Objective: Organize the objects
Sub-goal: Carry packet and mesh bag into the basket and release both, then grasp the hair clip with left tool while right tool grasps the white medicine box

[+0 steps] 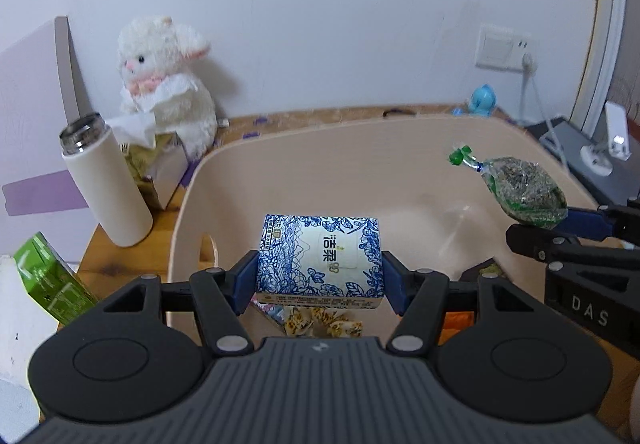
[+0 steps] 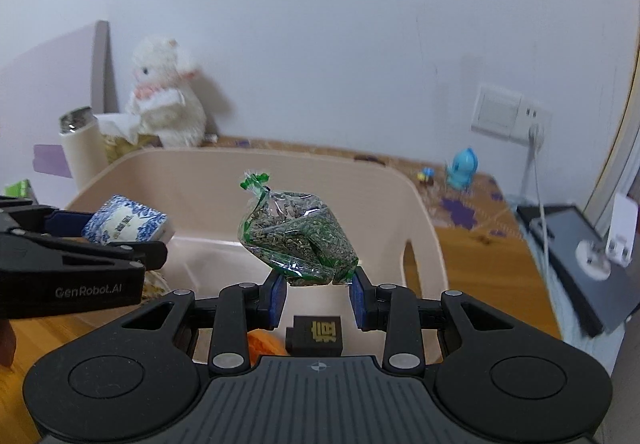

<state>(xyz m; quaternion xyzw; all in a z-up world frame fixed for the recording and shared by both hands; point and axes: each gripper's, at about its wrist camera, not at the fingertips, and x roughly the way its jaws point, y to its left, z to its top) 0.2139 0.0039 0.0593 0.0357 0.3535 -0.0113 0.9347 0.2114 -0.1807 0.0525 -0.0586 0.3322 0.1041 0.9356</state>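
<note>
Far to your left a green carton [image 1: 52, 280] leans at the table edge, and beside it a white flask [image 1: 105, 184] stands open-topped on the wooden table [image 1: 120, 260]. Behind the flask a white plush rabbit [image 1: 168, 80] sits against the wall, with crumpled tissue in front of it. Next comes the beige bin [image 1: 360, 148], filling the middle of the table. Your left gripper [image 1: 320, 276] hangs over the bin's near left part, its blue pads pinching a blue-and-white tissue pack [image 1: 320, 256] from both sides, so the pack is held above the bin and clear of its floor. Below it, inside the bin, lie a flower-printed packet [image 1: 324, 324], something orange [image 2: 266, 342] and a small dark box [image 2: 316, 334]. Further right, your right gripper [image 2: 316, 294] is clamped on the bottom edge of a clear green bag of dried herbs [image 2: 298, 240], which stands up from the pads over the bin's near right part, knotted end uppermost. Past the bin's right wall a small blue toy [image 2: 462, 168] stands near the wall, under a wall switch plate [image 2: 508, 112]
</note>
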